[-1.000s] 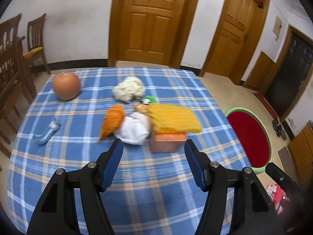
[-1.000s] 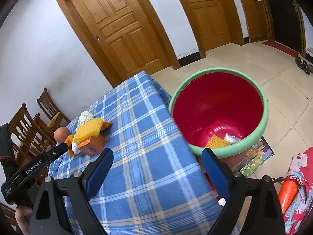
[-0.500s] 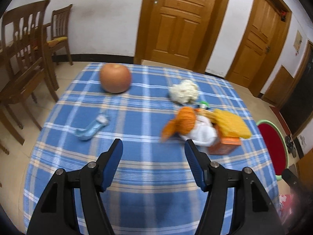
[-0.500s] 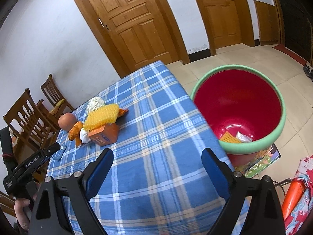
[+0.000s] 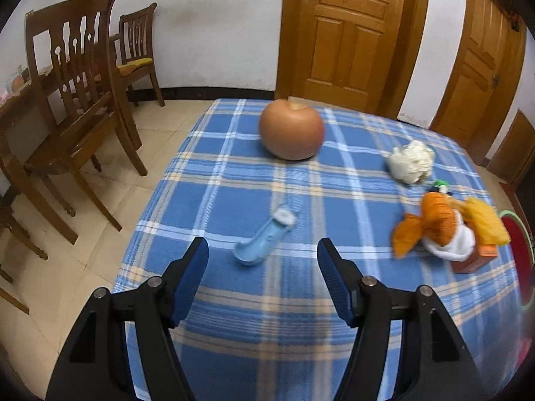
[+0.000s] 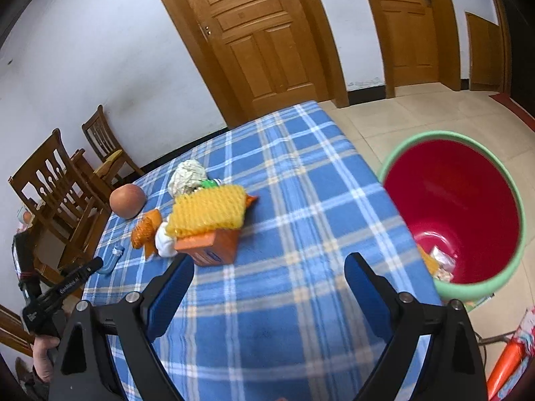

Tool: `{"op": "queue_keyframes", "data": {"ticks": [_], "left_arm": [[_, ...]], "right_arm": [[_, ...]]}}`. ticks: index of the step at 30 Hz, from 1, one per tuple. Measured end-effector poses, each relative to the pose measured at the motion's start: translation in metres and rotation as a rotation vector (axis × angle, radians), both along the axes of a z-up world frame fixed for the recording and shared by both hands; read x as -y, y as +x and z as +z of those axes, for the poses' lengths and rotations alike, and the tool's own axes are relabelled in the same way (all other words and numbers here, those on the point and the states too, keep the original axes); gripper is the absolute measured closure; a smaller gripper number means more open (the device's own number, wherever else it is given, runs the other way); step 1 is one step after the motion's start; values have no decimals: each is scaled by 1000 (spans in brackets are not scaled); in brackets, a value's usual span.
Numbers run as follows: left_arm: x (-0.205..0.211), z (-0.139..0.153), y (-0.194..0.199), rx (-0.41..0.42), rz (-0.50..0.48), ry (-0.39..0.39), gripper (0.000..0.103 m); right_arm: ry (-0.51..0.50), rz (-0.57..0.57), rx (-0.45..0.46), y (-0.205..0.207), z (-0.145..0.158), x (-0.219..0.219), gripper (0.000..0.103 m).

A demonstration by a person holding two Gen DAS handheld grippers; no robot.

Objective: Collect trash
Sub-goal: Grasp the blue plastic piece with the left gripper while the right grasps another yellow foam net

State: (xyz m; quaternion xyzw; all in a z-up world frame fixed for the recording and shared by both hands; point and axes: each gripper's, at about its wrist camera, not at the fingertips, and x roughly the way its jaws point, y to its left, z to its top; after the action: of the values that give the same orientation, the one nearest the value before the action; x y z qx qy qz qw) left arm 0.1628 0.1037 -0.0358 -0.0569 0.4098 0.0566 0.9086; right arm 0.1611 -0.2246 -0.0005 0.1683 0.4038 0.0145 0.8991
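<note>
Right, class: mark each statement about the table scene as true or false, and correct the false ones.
1. The red bin stands on the floor beside the table. True.
2. The left tongs grip the light blue plastic piece. False: their jaws are opening and press on nothing; the piece lies on the blue checked cloth ahead of them.
3. The bin is empty. False: some scraps lie at its bottom.
4. The yellow foam net sits on top of the orange box. True.
5. The right tongs hold crumpled paper. False: they are open and empty.

Woven checked tablecloth (image 5: 301, 200), glossy (plastic) bin (image 6: 468, 200)
</note>
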Motion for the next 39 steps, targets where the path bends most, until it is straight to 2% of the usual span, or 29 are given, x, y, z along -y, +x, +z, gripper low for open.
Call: {"op": "queue_keyframes", "data": {"ticks": [5,10,15,17,20,25,30,33,39], "left_arm": [[-4,-11,9,-26,-18,-10,36],[3,-20,16,-41,-67,-12,36],[5,-27,21,-53,-83,-29,56],[4,-29,21,-59,-75,-34,69],[3,-28,19,-52,-75,-30,82],[2,-26,14,-45,-75,-65,82],[2,-15,2,-23,-76,-129,82],[4,-7,-7,-10,-84,-176,82],[17,8,-23,19,-116,-220,83]], "right_arm": [[7,24,-17,25,-5,-9,10],[46,45,-43,47,-12,-13,18],[75,71,-56,61,-18,-18,25],[83,80,-62,65,-20,-20,27],[92,84,-68,70,-23,-22,29],[158,96,-66,72,-27,-21,52],[147,111,-24,67,-18,-23,84],[150,115,-3,62,-13,-22,89],[157,129,45,46,-1,-19,90]]}}
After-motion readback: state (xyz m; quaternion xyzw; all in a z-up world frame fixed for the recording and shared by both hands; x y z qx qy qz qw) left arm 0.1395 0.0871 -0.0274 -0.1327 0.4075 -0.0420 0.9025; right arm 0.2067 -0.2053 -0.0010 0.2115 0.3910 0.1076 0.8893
